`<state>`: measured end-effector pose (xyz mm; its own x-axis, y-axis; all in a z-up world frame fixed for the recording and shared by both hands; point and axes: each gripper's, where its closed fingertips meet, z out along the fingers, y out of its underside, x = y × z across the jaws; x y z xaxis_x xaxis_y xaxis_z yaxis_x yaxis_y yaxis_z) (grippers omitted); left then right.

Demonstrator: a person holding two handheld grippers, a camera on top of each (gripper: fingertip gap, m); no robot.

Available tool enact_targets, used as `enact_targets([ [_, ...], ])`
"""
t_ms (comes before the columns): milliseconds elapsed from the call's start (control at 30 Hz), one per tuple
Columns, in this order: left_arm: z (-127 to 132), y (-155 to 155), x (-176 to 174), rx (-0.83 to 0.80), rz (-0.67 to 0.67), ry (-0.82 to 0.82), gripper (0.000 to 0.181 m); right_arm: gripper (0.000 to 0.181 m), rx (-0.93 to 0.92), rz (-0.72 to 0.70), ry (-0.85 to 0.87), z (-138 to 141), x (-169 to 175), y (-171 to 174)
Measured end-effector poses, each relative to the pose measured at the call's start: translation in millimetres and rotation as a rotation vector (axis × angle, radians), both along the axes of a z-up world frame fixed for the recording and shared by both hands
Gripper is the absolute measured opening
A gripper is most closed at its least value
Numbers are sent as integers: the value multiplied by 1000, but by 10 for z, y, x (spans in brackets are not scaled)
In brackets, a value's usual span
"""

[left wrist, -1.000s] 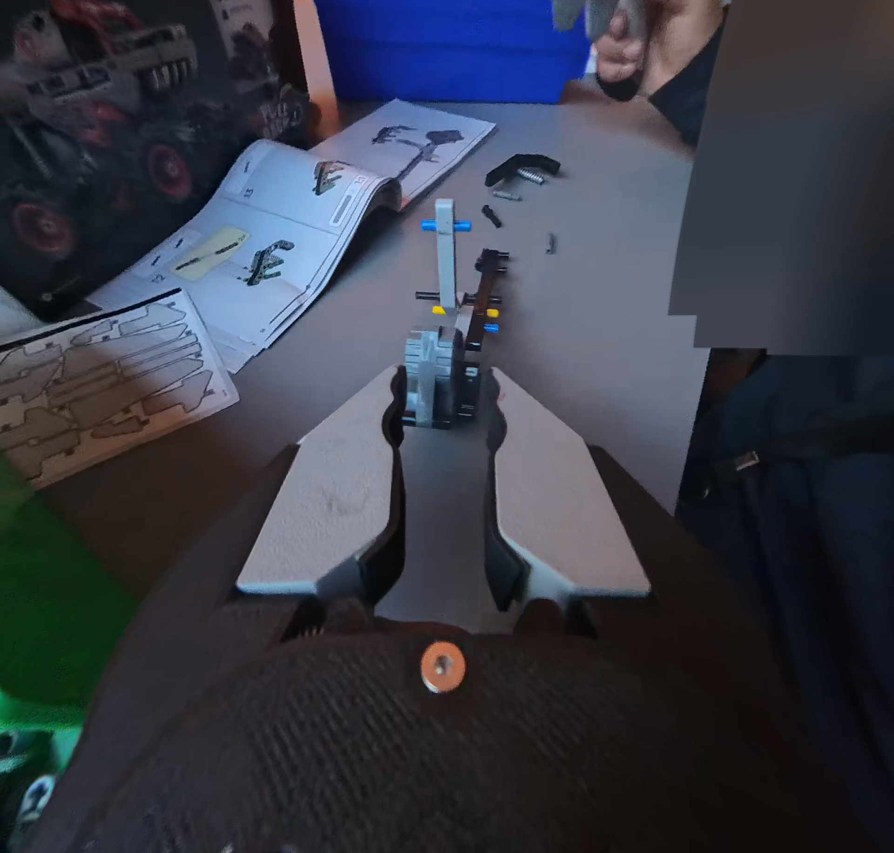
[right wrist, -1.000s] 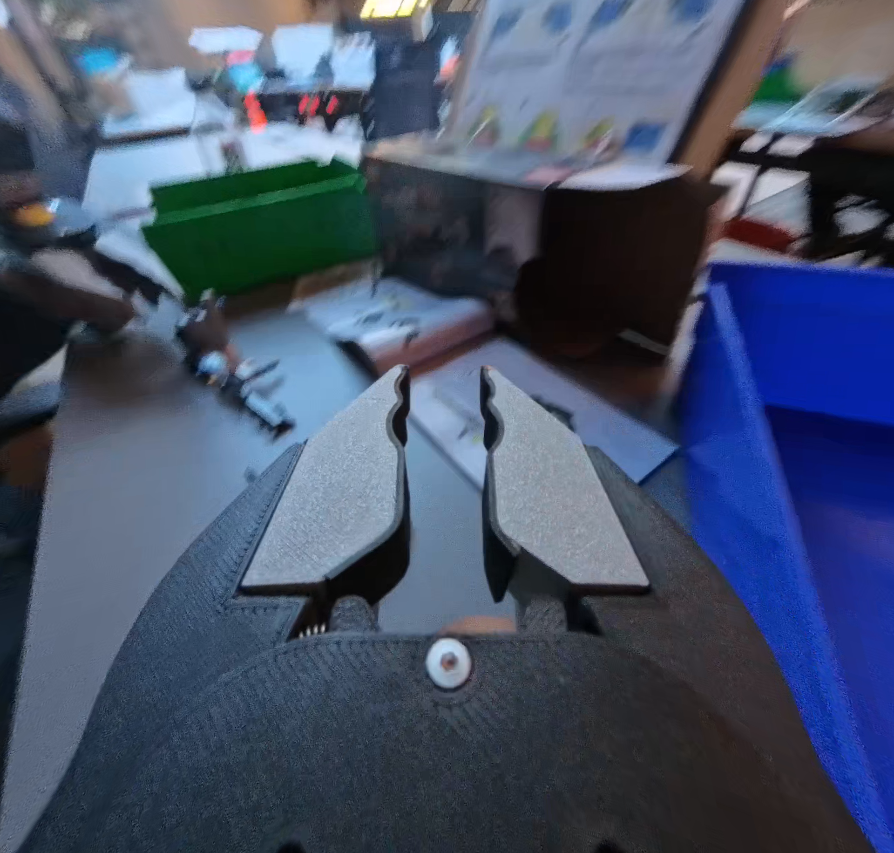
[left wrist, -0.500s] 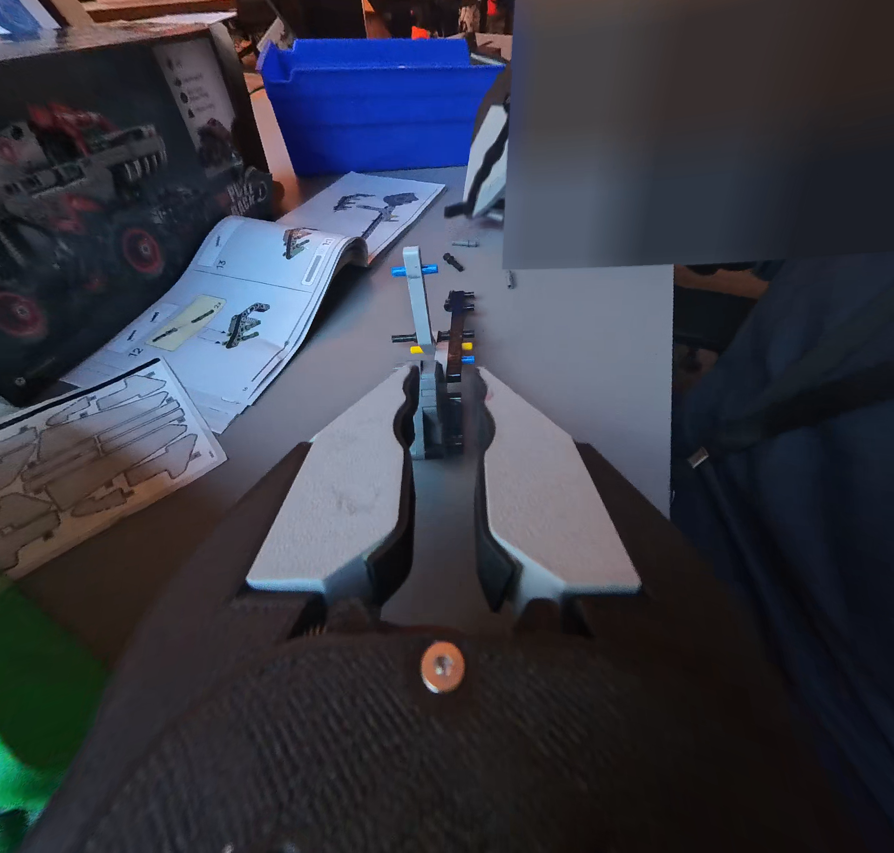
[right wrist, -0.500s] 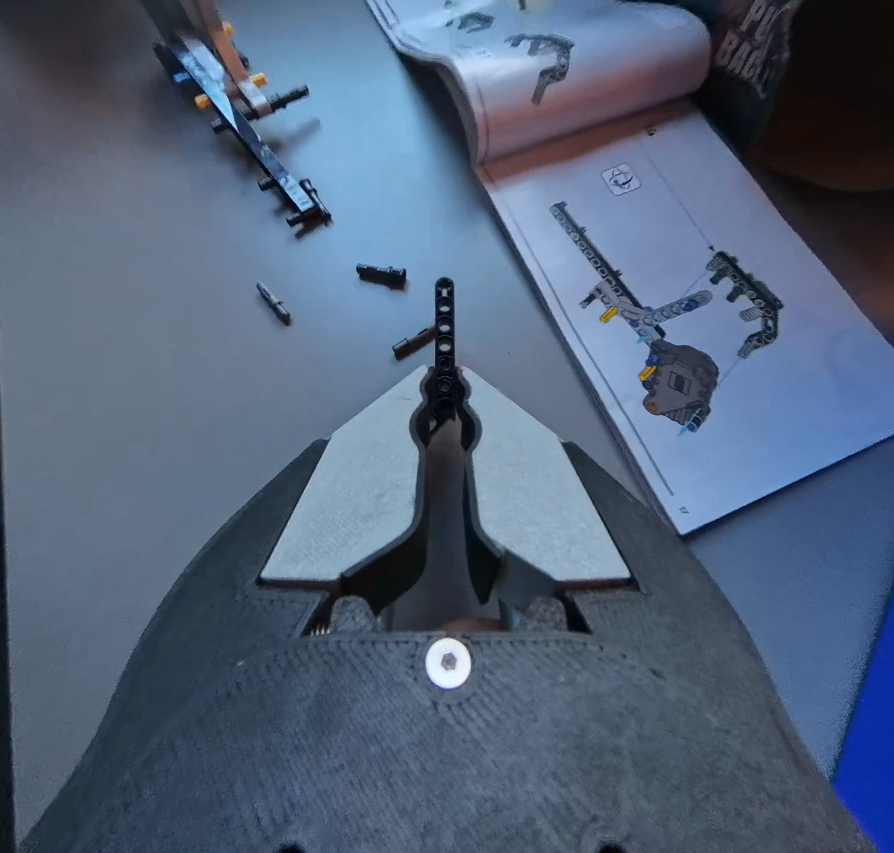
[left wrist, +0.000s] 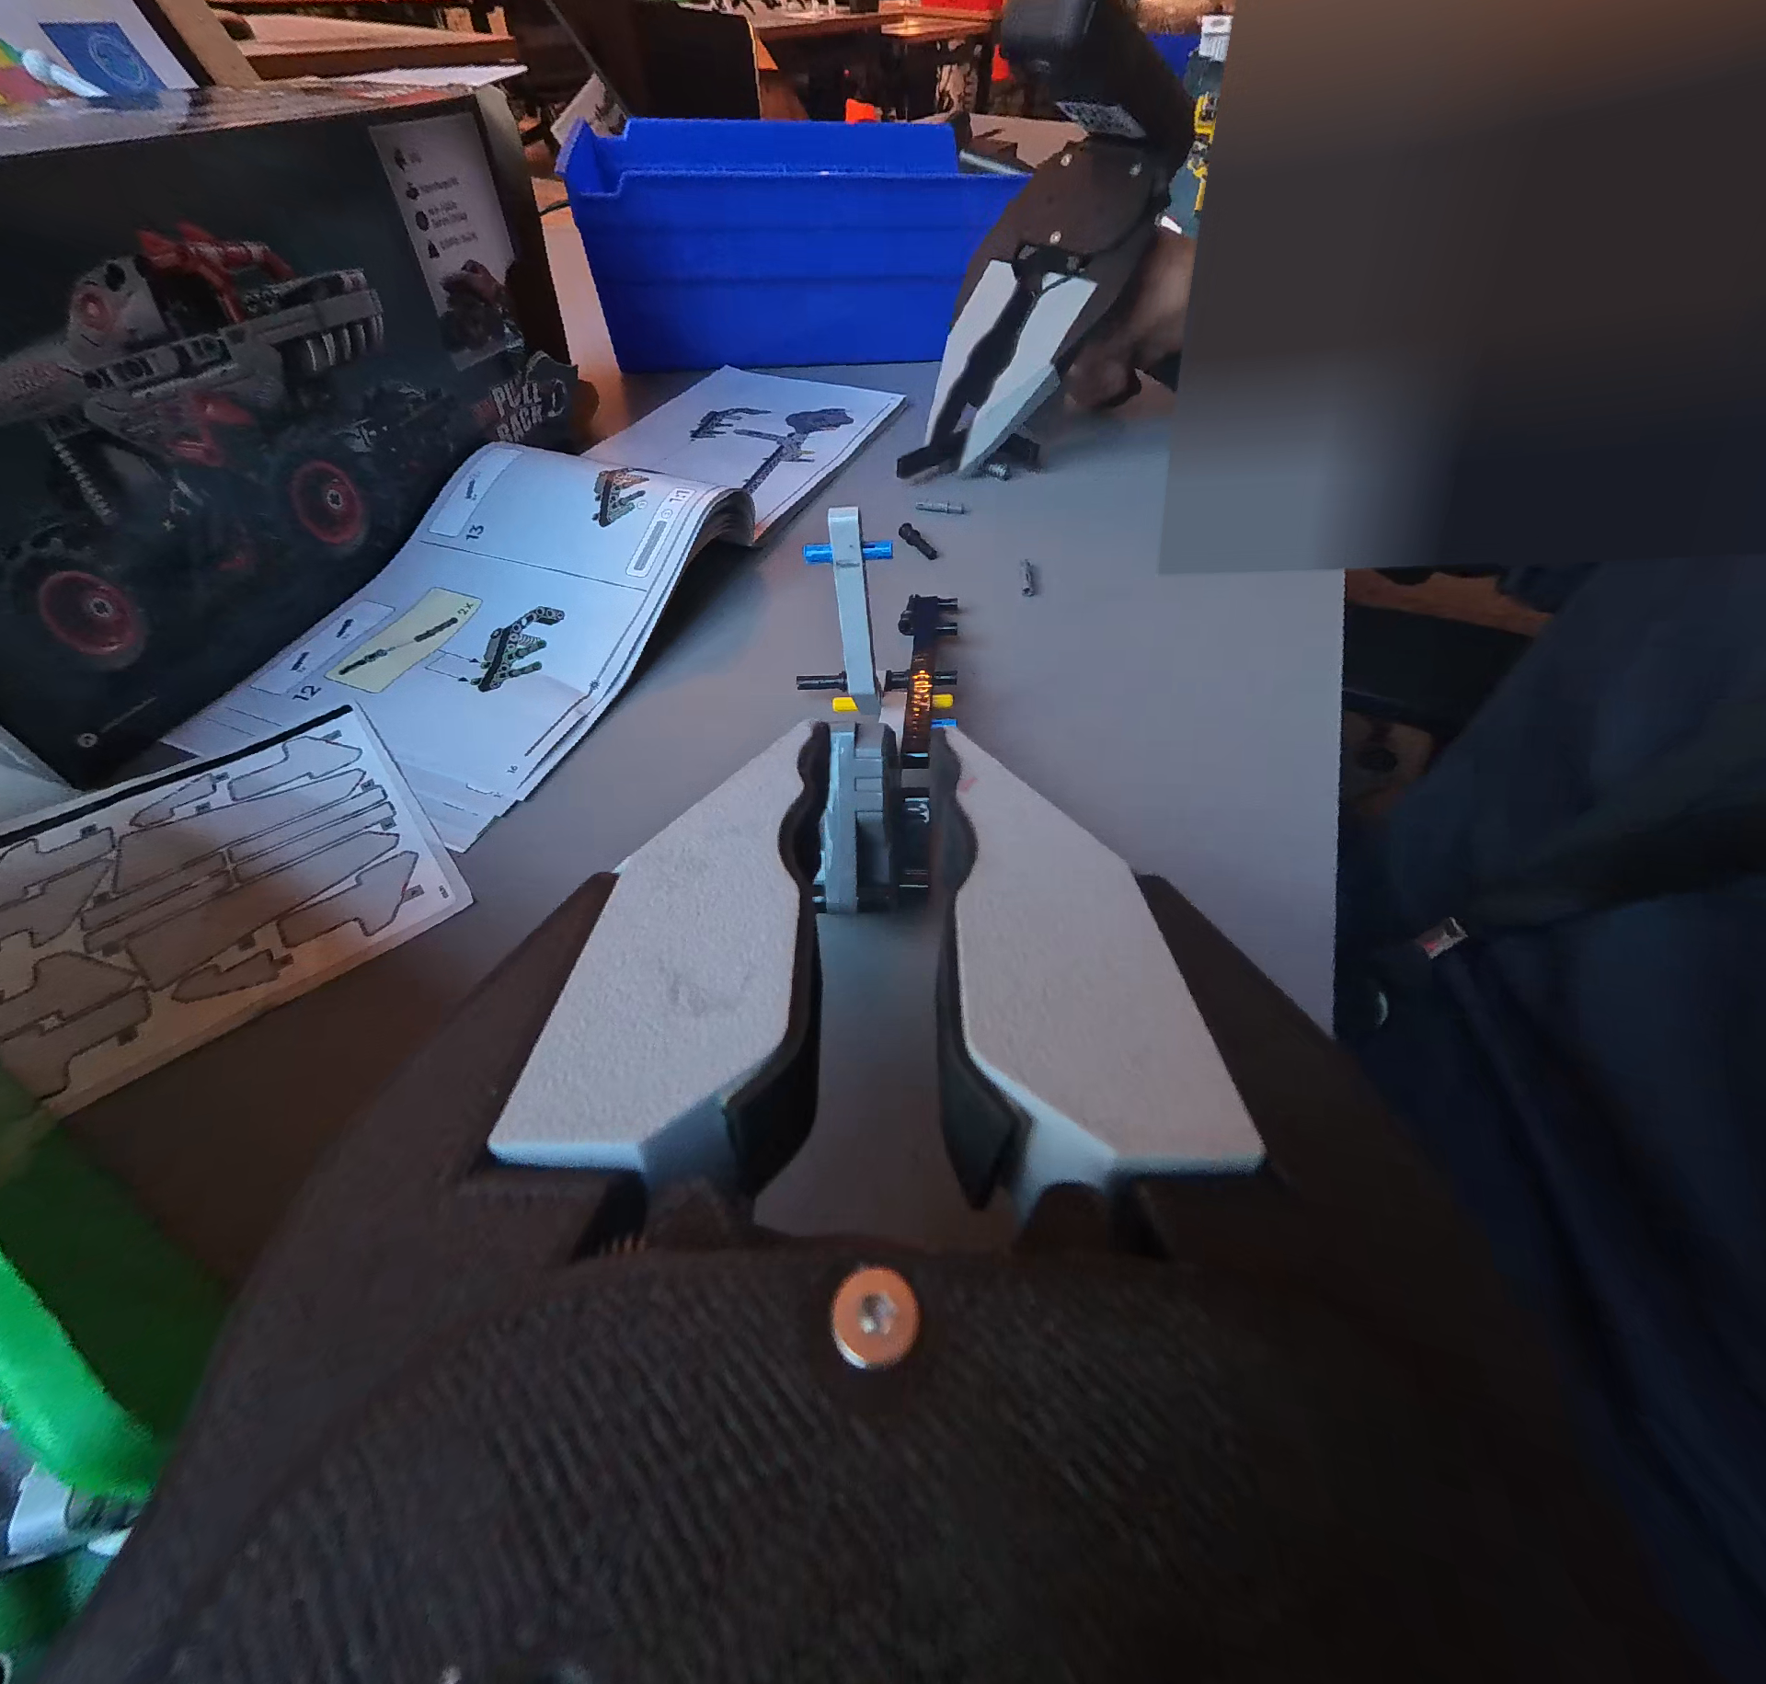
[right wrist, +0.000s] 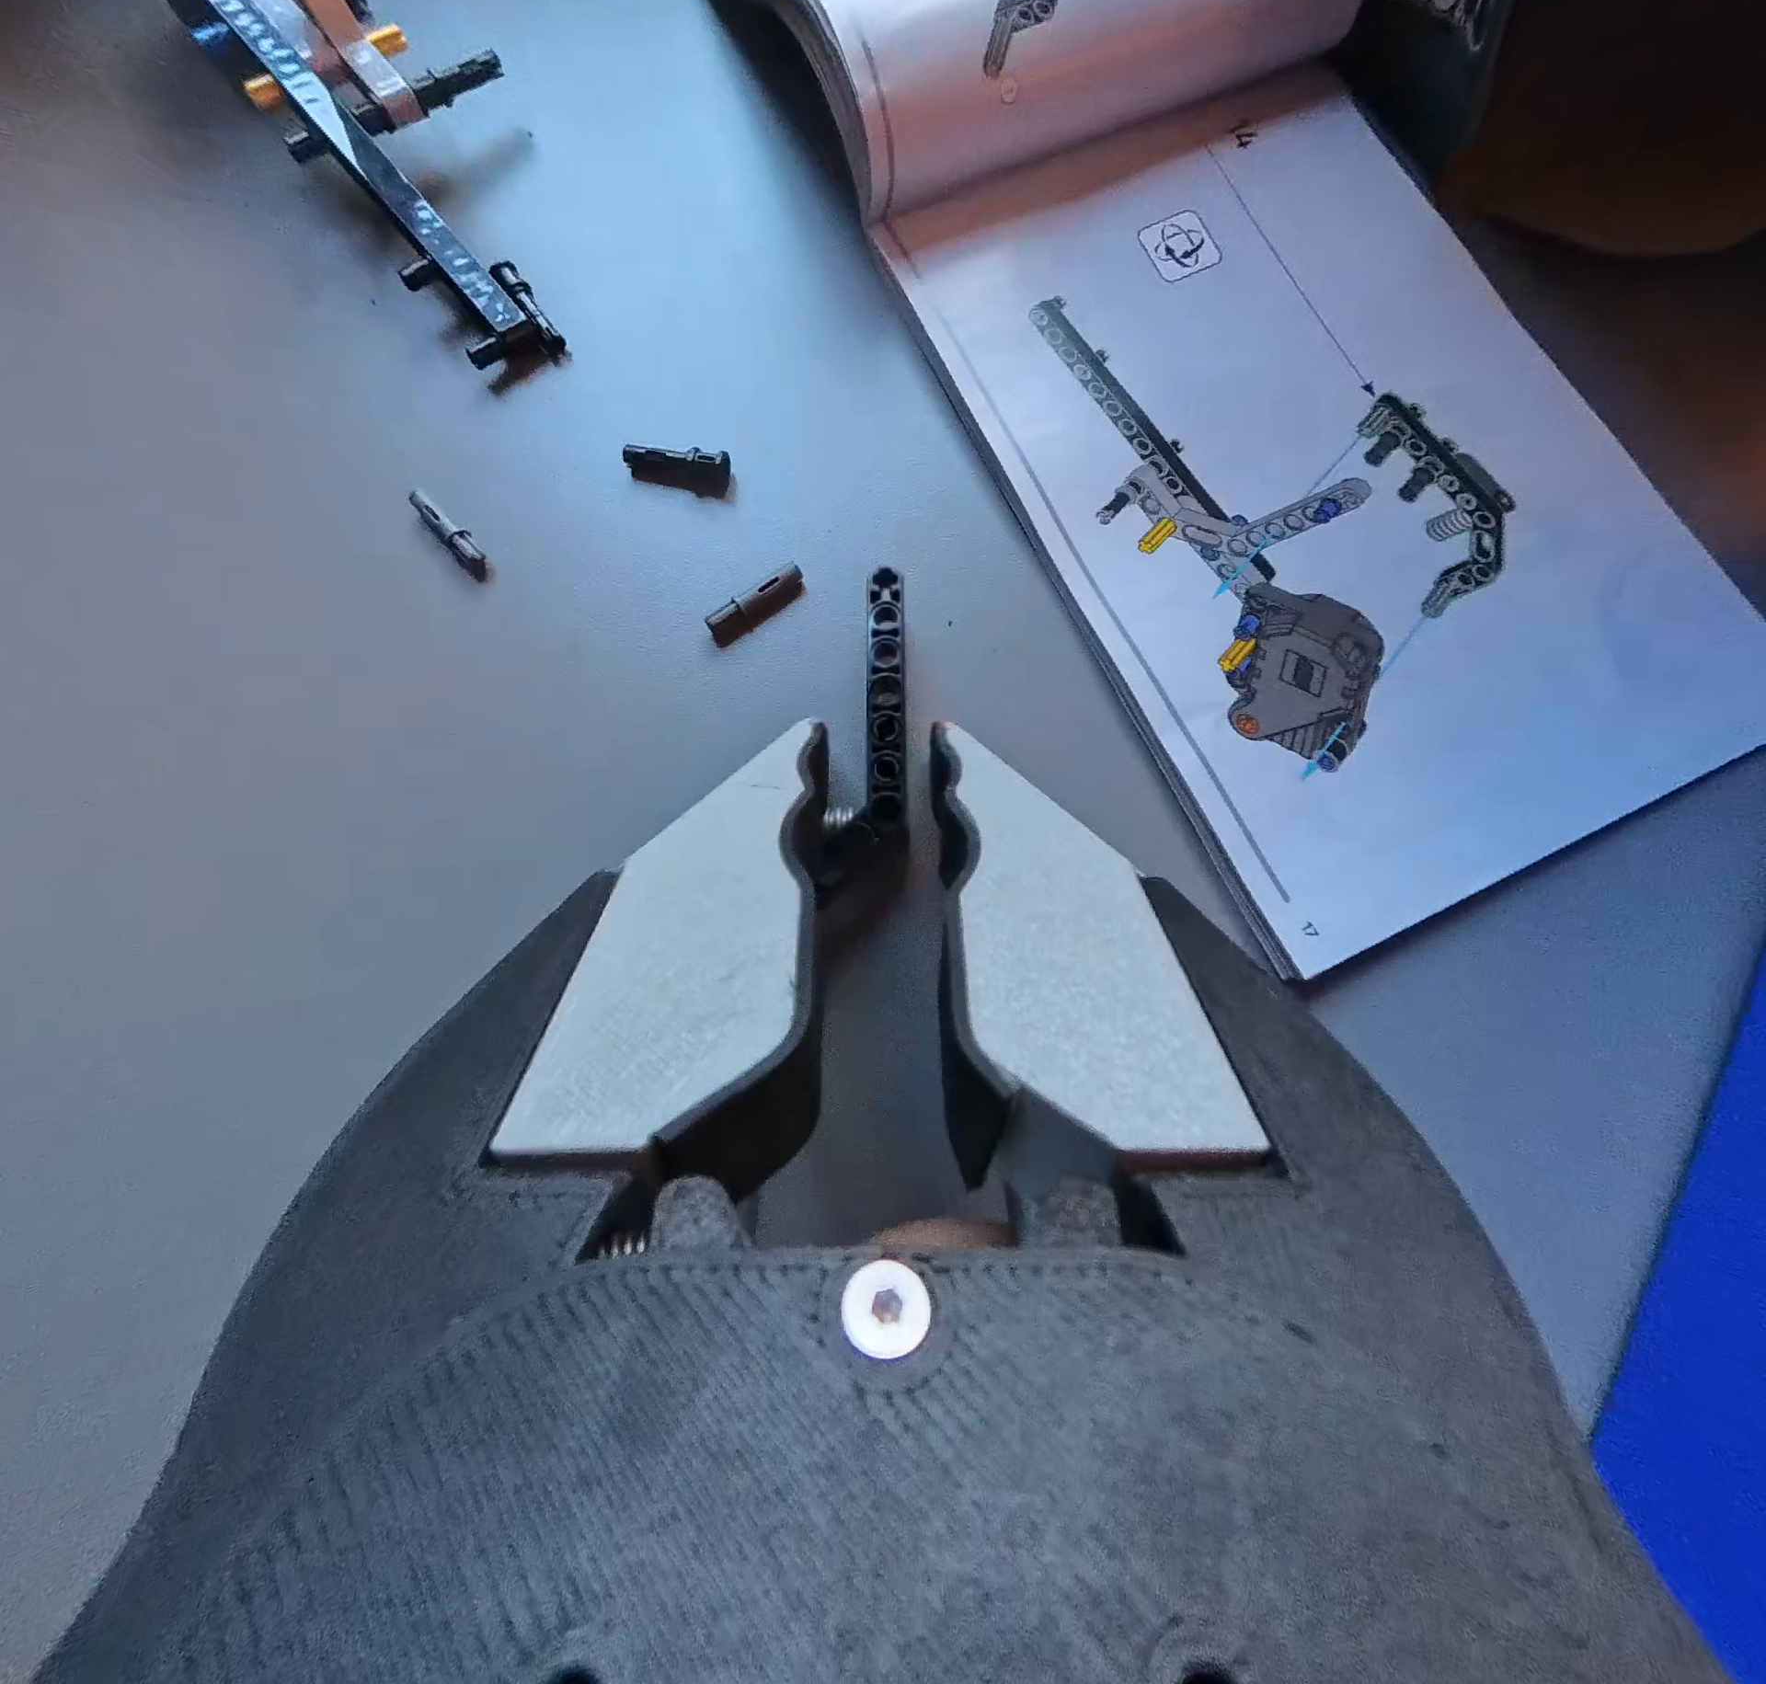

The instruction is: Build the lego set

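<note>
Left tongs (left wrist: 874, 759) pinch the grey block (left wrist: 853, 821) of the half-built lego piece, both fingers pressed vs. its sides. From that block a grey arm (left wrist: 853, 606) w/ a blue pin (left wrist: 846, 551) rises ahead of the tips, and a long black beam (left wrist: 919, 673) w/ yellow and blue pegs runs forward just beside it over the grey table (left wrist: 1128, 730).

Right tongs (right wrist: 872, 740) sit spread, tips down at the table (right wrist: 239, 683). A bent black beam (right wrist: 884, 683) lies between the fingers, sticking out past the tips; left finger (right wrist: 688, 950) looks close to its spring end, right finger apart from it, so no grip. Can't tell if the left one touches.

Ahead-left of the right tips: a black pin (right wrist: 678, 468), a brown pin (right wrist: 755, 601), a grey pin (right wrist: 447, 533), all loose, apart from each other. Farther ahead-left, the other end of the long black beam (right wrist: 354, 167).

Open booklet (right wrist: 1338, 491) lies to the right of the right tongs; blue bin (right wrist: 1701, 1351) at the far right edge. From the left tongs, the booklet (left wrist: 535, 606) is ahead-left, set box (left wrist: 239, 415) beyond it, sticker sheet (left wrist: 191, 874) left, blue bin (left wrist: 774, 253) far ahead, right tongs (left wrist: 994, 434) ahead-right.
</note>
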<state>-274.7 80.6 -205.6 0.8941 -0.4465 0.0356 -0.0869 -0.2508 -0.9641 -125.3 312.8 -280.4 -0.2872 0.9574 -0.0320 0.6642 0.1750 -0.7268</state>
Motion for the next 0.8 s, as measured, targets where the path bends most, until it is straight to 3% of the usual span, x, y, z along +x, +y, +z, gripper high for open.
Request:
enact_targets([
  [100, 24, -4, -20, 21, 19, 7, 17, 23, -32, 11, 49, 131, 15, -17],
  [267, 113, -26, -102, 83, 74, -6, 17, 22, -130, -26, 321, 722, 30, 81],
  [467, 214, -86, -187, 149, 117, -33, 19, 22, -84, -307, 585, 1162, 116, 677],
  [600, 251, -136, -161, 187, 112, -4, 22, 23, -14, -488, 668, 1238, 224, 1025],
  [700, 272, -180, -122, 217, 117, 32, 12, 23, 19, -544, 672, 1216, 245, 1115],
  [800, 305, -311, -37, 220, 84, -19, 15, 21, 55, -581, 675, 1198, 256, 1160],
])
